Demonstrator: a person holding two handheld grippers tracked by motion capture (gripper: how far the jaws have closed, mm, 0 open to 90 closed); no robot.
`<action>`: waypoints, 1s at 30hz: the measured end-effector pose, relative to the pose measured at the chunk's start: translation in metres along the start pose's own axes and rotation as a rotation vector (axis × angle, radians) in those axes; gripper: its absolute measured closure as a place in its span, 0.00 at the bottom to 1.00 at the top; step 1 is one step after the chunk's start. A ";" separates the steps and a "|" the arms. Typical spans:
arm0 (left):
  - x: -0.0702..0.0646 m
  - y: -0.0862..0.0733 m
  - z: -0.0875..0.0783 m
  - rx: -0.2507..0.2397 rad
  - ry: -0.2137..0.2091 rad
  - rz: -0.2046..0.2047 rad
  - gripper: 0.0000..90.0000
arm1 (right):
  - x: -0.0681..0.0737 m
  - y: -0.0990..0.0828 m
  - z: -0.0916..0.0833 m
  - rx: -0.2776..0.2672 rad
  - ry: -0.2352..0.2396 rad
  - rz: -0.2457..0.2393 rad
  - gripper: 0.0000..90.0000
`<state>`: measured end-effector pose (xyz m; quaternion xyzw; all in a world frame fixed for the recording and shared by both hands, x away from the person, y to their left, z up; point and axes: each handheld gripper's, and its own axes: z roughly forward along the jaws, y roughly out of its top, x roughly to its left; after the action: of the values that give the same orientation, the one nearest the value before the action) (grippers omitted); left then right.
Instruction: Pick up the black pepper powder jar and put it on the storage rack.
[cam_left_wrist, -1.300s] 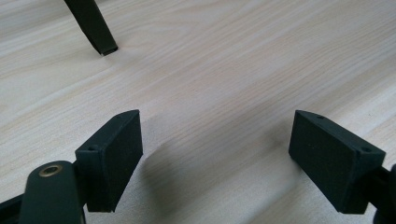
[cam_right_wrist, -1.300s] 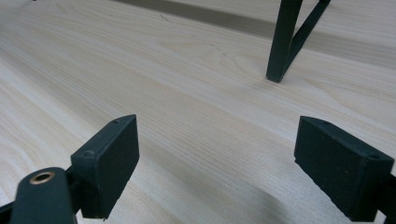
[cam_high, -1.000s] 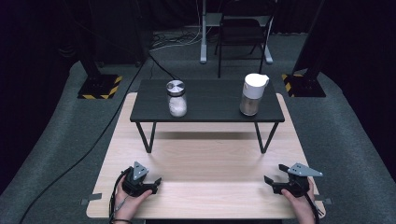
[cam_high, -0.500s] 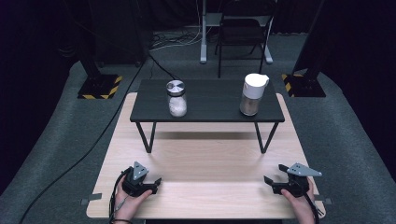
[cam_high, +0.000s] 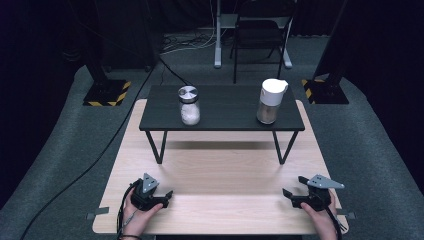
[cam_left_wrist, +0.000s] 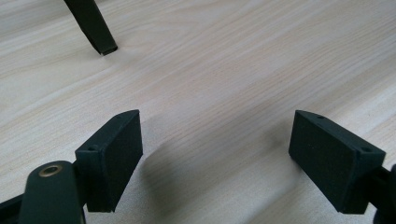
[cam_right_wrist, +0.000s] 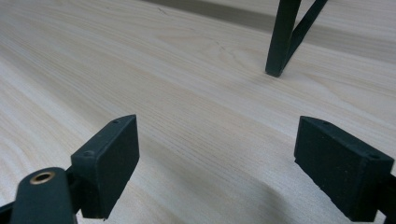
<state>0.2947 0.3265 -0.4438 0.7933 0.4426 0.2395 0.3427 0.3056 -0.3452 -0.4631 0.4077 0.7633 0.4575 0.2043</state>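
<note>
Nothing moved; both hand-held grippers (cam_high: 167, 197) (cam_high: 289, 195) rest agape

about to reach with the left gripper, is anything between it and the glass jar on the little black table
Nothing visible blocks it. The left gripper rests open on the wooden table, with bare wood ahead. The glass jar stands on the raised black table, so the reach must rise over that table's near edge.
</note>
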 end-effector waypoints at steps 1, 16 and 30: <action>0.000 0.000 0.000 0.000 0.000 0.000 0.19 | 0.000 0.000 0.000 0.001 0.001 0.001 0.15; 0.000 0.000 0.000 0.000 -0.001 0.000 0.19 | -0.002 0.008 0.003 0.049 0.005 0.015 0.15; 0.000 0.000 0.000 0.000 -0.003 0.000 0.19 | -0.002 0.024 0.011 0.162 -0.017 0.047 0.15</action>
<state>0.2950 0.3268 -0.4438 0.7936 0.4424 0.2382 0.3431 0.3247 -0.3344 -0.4480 0.4448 0.7863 0.3954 0.1662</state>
